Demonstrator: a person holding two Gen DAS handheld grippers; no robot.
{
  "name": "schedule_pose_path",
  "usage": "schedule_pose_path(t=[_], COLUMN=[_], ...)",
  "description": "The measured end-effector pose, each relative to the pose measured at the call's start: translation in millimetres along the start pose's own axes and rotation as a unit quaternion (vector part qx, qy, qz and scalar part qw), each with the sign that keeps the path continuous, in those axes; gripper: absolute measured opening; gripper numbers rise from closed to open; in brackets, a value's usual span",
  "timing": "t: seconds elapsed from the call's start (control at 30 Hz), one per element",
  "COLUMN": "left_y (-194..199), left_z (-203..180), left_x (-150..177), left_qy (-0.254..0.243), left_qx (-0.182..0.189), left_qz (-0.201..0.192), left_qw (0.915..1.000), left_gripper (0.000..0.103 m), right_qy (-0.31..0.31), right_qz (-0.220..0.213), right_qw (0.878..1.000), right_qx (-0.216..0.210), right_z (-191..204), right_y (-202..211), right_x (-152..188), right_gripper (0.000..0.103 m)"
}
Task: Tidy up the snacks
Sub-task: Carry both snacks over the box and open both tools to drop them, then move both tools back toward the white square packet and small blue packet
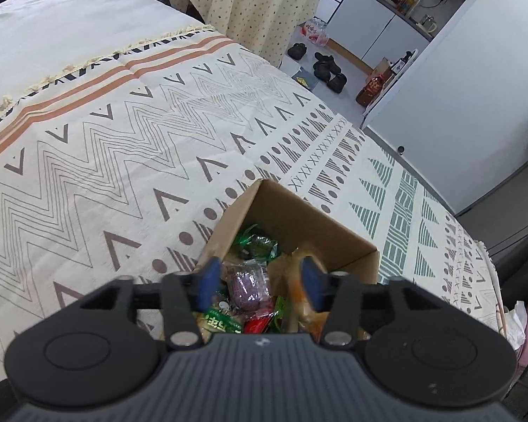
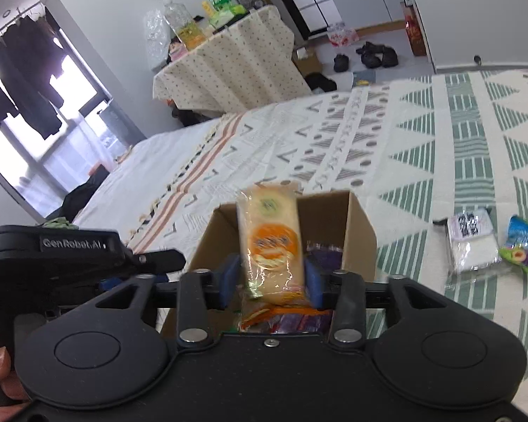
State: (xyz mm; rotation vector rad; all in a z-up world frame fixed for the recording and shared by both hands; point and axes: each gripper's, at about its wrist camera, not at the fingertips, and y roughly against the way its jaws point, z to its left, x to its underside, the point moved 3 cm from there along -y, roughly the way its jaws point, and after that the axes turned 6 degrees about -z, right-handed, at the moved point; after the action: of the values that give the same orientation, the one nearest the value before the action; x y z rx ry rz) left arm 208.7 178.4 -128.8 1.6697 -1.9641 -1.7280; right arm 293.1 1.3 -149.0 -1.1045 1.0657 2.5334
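My cardboard box (image 2: 360, 228) sits on the bed, on the patterned blanket (image 1: 123, 133), with its top open. Inside I can see a jumble of wrapped snacks: a green packet (image 1: 257, 242) toward the far corner, a purple packet (image 1: 248, 283) in the middle, a green-labelled packet (image 1: 221, 321) and a red wrapper (image 1: 258, 325) nearer to me.

My right tongs (image 2: 271, 279) are over the open box, and between their blue pads (image 2: 228, 279) stands a cracker packet (image 2: 271, 239), clear wrap with an orange round on its face. Its long axis runs up and down, tilted a little, the top end pointing away from me toward the far wall of the box, the lower end down between the pads. The packet is blurred, and I cannot tell whether the pads actually press on it.

My left tongs (image 1: 260, 283) hang over the same box with their jaws spread apart and nothing between them; the pale orange packet shows just inside the right-hand pad (image 1: 311, 281).

Out on the blanket, to the right of the box and well apart from it, lie a white packet (image 2: 471, 242) and, just beside it, a blue-and-green wrapped snack (image 2: 521, 246).
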Motion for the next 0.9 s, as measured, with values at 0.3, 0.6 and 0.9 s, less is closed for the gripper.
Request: schedule_pose_path(t=[0.3, 0.6, 0.9], left_y=[13, 25, 25], left_z=[-15, -49, -86], left_x=[9, 21, 37], left_qy=[-0.013, -0.025, -0.047], left_qx=[0.001, 0.025, 0.042], left_qz=[0.000, -0.018, -0.028], left_qw=[0.9999, 0.9992, 0.9976], left_gripper=[0.089, 0.103, 0.103], right_qy=[-0.014, -0.046, -0.089], right_qz=[-0.022, -0.046, -0.050], right_qw=[0.999, 0.995, 0.989], right_qx=[0.028, 0.072, 0.103], right_z=[-17, -52, -91], right_y=[32, 62, 85], right_x=[-11, -15, -15], right_gripper=[0.061, 0.078, 0.085])
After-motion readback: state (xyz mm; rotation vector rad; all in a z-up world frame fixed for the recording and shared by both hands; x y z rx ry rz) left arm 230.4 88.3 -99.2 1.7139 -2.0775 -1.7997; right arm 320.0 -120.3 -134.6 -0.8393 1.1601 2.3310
